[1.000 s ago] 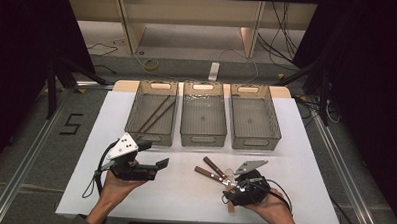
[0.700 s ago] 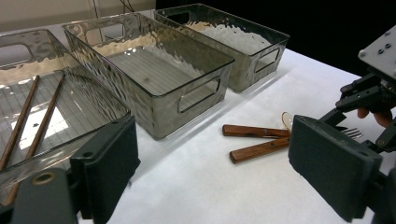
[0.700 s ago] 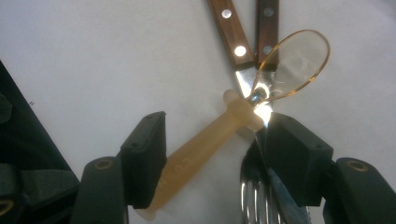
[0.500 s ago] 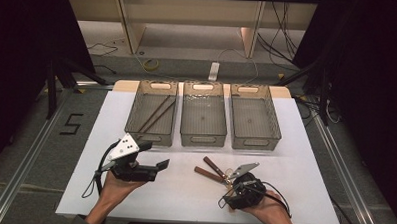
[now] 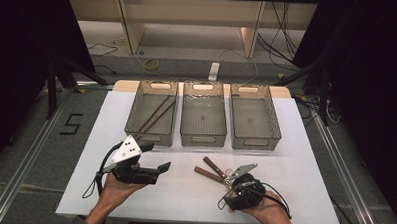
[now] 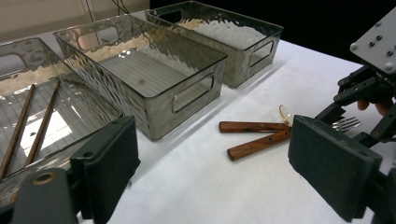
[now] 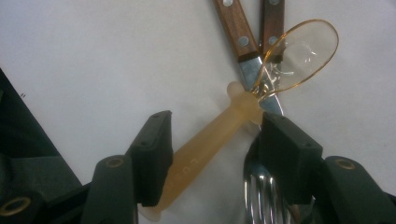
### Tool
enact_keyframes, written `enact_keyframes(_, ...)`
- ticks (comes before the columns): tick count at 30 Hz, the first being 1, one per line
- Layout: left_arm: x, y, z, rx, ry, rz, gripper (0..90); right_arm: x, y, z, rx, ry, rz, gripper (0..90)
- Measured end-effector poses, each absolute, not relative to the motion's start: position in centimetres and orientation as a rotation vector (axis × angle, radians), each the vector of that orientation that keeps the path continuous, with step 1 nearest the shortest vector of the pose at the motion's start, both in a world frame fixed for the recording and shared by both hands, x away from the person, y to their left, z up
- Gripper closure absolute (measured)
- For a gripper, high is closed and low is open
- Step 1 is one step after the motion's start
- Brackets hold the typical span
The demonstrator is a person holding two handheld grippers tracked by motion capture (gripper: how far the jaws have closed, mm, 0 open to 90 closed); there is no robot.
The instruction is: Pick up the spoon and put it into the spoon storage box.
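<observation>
Clear yellow plastic spoon [image 7: 219,135] lies on the white table [image 5: 183,191] at 5 o'clock, between the closing, not yet gripping jaws of the right gripper [image 7: 212,135], which must squeeze, then lift.

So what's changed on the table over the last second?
The right gripper has been closing its jaws around the amber spoon's handle; whether the pads press yet is unclear. The left gripper, wooden-handled cutlery, three bins and chopsticks stayed put.
</observation>
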State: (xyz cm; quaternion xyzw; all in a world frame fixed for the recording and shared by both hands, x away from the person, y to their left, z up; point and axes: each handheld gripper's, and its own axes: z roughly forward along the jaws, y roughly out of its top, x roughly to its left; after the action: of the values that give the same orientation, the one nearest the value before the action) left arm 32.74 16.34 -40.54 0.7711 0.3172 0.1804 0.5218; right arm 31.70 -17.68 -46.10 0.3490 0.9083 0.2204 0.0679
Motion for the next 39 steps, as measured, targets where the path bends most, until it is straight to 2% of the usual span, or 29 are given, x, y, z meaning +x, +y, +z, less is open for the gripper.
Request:
enact_keyframes(5, 32.7, 16.2, -40.6, 1.855, 0.756, 0.433, 15.6, 31.5, -17.6, -46.1, 1.039, 2.741, 0.654, 47.5)
enact_keyframes(20, 32.7, 16.0, -40.7, 1.878, 0.747, 0.44, 15.9, 31.0, -16.6, -46.5, 1.003, 2.798, 0.648, 63.3)
enact_keyframes(25, 32.7, 16.0, -40.7, 1.882, 0.746, 0.446, 15.9, 30.9, -16.5, -46.6, 0.996, 2.786, 0.647, 74.5)
enact_keyframes(39, 32.7, 16.4, -40.7, 1.846, 0.773, 0.446, 16.2, 31.5, -17.4, -45.1, 0.982, 2.696, 0.776, 75.7)
